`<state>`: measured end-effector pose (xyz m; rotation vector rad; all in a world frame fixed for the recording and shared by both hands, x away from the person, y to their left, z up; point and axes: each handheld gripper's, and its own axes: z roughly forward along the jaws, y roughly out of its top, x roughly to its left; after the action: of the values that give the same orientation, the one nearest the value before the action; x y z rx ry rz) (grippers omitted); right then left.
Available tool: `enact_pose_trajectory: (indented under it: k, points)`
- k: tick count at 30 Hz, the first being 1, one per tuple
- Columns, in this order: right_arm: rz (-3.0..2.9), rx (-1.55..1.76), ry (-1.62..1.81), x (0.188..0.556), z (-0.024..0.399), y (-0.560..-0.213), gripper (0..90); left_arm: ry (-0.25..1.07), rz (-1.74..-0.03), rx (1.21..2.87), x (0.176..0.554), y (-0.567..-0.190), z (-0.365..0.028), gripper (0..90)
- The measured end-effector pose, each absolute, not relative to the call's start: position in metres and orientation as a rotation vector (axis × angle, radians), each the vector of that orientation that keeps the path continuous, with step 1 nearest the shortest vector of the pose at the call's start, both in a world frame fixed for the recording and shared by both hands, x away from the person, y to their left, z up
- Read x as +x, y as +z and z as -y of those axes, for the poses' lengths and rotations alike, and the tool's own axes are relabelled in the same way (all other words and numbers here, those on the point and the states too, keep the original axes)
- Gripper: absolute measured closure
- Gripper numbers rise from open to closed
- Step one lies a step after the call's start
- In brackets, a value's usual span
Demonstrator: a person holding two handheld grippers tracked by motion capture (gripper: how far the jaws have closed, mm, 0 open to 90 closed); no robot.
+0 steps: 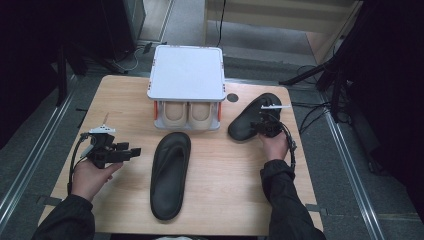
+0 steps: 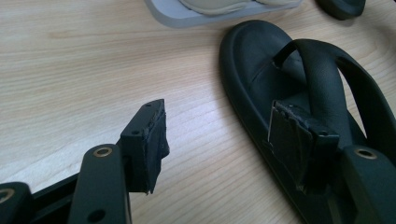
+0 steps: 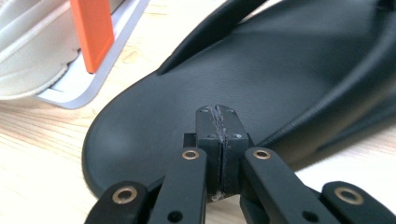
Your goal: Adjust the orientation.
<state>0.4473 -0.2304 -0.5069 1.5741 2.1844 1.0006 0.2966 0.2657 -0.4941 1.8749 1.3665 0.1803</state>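
Note:
Two black flip-flop sandals lie on the wooden table (image 1: pixel 120 100). One sandal (image 1: pixel 170 175) (image 2: pixel 261 60) lies lengthwise in the middle. My left gripper (image 1: pixel 134 151) (image 2: pixel 223 135) stands open just left of it, one jaw over the sandal's edge and strap, nothing gripped. The other sandal (image 1: pixel 250 117) (image 3: pixel 280 70) lies slanted at the right, beside the rack. My right gripper (image 1: pixel 260 127) (image 3: pixel 218 116) is shut, pads pressed together with nothing visible between them, its tip low over that sandal's footbed.
A white shoe rack (image 1: pixel 186 72) (image 3: pixel 70 93) with orange posts (image 3: pixel 93 32) stands at the back middle and holds a pair of beige shoes (image 1: pixel 187 114) (image 3: pixel 28 46) on its lower shelf. A round cable hole (image 1: pixel 232 97) sits behind the right sandal.

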Motion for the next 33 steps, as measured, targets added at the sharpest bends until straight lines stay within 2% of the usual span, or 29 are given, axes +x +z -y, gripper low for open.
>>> enact_pose_trajectory:
  k: [21, 27, 33]
  points:
    - [-2.105, 1.610, 1.060, 0.434, 0.257, -0.494, 87.9, 0.174, -1.343, 1.900, 0.307, -0.494, -0.256, 37.8]
    - [-2.046, 1.634, 1.081, 0.432, 0.265, -0.489, 76.4, 0.174, -1.342, 1.907, 0.307, -0.494, -0.255, 37.8]
    - [-2.007, 1.677, 1.083, 0.435, 0.273, -0.491, 71.9, 0.173, -1.349, 1.909, 0.305, -0.495, -0.256, 37.7]
